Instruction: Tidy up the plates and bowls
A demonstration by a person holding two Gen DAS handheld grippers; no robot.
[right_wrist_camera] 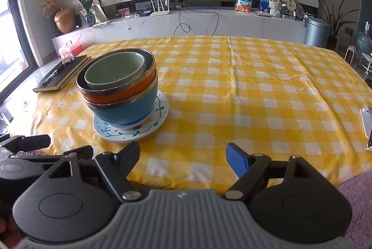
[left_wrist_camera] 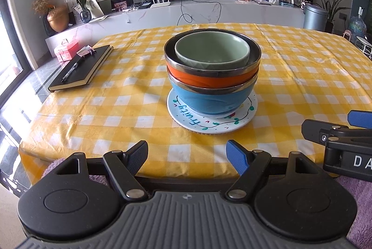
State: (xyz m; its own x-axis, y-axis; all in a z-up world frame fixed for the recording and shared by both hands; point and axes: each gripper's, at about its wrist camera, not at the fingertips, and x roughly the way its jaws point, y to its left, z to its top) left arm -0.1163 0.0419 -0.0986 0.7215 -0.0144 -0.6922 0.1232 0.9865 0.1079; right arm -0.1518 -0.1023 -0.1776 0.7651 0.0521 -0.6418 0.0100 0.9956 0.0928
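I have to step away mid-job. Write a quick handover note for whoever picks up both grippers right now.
Left gripper: open, empty, at the near table edge facing the stack.
Right gripper: open, empty, to the right of the stack.
Stack: green bowl nested in orange bowl, that in blue bowl, all standing on the white plate.
Done: dishes look fully stacked.
Left: probably nothing, unless the stack must be moved.

Black notebook [left_wrist_camera: 81,67] with pen [left_wrist_camera: 71,70] atop

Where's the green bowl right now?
The green bowl sits nested on top of the stack, inside the orange bowl, centre of the left wrist view, left in the right wrist view.
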